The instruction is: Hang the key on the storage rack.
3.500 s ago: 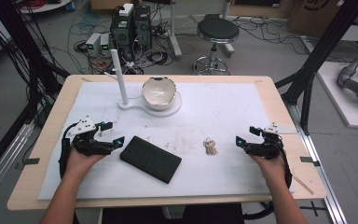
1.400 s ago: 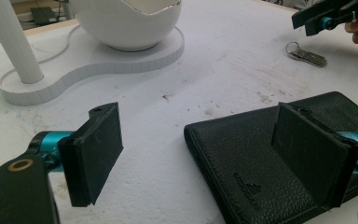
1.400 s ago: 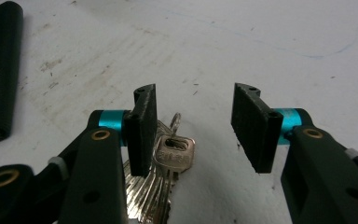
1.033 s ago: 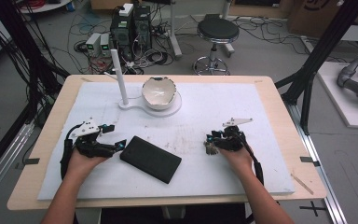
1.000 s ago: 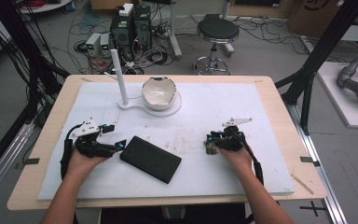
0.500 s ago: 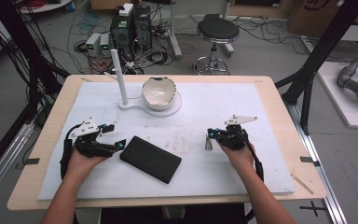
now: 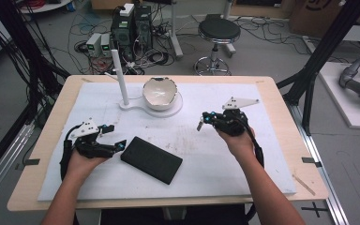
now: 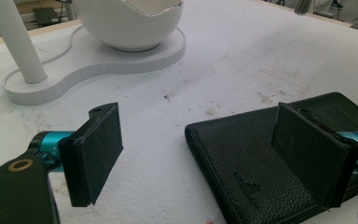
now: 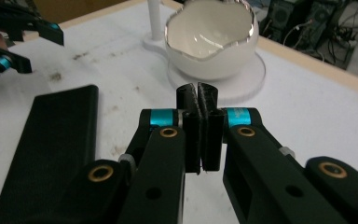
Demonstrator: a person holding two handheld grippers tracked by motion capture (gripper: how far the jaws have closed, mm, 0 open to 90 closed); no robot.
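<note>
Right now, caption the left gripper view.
Open left gripper beside a black wallet, white bowl behind.

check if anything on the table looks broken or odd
The white bowl on the stand has a jagged, uneven rim, like a cracked eggshell. Brownish smudges mark the white mat. The black wallet looks intact.

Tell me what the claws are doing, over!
Right claw shut on small keys, held over the table. Left claw open at the black wallet, not gripping. Nothing between keys and white bowl. Over.
</note>
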